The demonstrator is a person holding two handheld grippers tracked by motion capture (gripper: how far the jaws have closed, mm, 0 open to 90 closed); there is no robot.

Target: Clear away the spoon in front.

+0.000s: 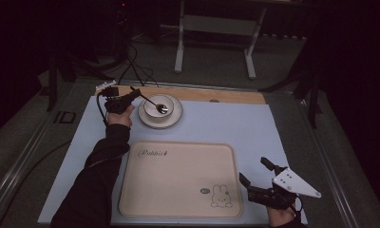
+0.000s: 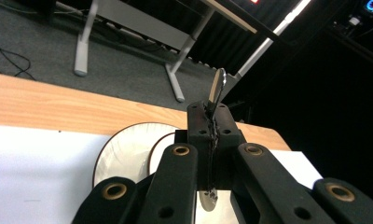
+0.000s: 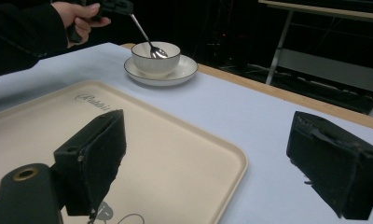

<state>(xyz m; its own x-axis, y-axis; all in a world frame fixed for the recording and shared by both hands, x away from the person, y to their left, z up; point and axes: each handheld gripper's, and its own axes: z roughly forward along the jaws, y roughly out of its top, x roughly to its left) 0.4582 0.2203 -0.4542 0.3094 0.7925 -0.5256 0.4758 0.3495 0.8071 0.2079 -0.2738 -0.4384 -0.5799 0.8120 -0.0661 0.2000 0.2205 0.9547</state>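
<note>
A white cup [image 1: 158,110] [image 3: 155,58] stands on a white saucer [image 1: 176,116] [image 3: 187,70] [image 2: 121,151] at the far left of the table. My left gripper [image 1: 132,95] [image 2: 211,123] is shut on the handle of a metal spoon [image 1: 156,104] [image 3: 149,41] [image 2: 217,88]. The spoon slants down from the jaws, its bowl over the cup's rim. My right gripper [image 1: 256,172] [image 3: 208,163] stands open near the front right corner of a beige tray [image 1: 178,178] [image 3: 175,154], nothing between its jaws.
The tray bears a rabbit drawing [image 1: 220,195] and lies on a pale blue mat [image 1: 226,123]. A wooden table edge [image 1: 226,95] runs behind the mat. White desk legs [image 1: 181,42] stand on the floor beyond.
</note>
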